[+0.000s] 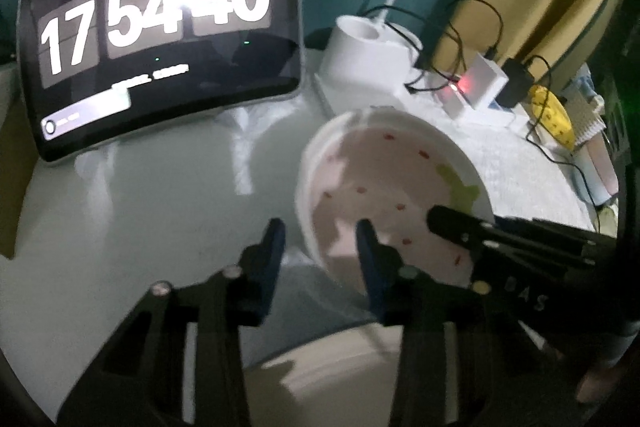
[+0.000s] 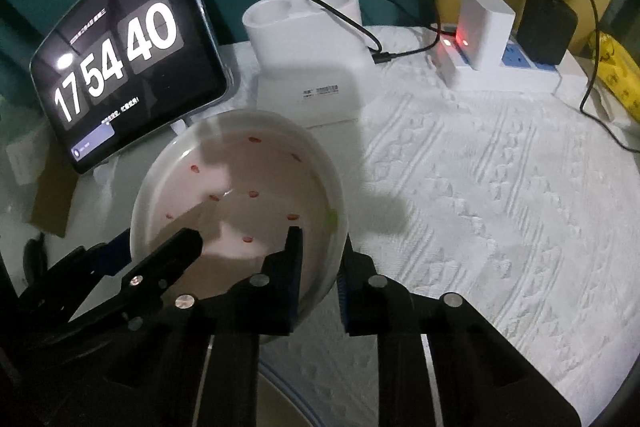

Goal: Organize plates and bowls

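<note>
A white plate with a pink centre and small red marks (image 1: 384, 195) is held tilted above the table; it also shows in the right wrist view (image 2: 240, 195). My left gripper (image 1: 320, 239) straddles the plate's left rim, one finger (image 1: 370, 247) over the pink face, the other outside. My right gripper (image 2: 320, 259) straddles the right rim, and its finger (image 1: 452, 223) shows on the plate in the left wrist view. A second pale plate (image 1: 340, 379) lies below, partly hidden; only its edge (image 2: 280, 399) shows in the right wrist view.
A tablet showing a clock (image 1: 160, 27) leans at the back left. A white lamp base (image 2: 308, 59) stands behind the plate. A power strip with chargers and cables (image 2: 500, 47) sits at the back right. A white textured cloth (image 2: 480, 207) covers the table's right side.
</note>
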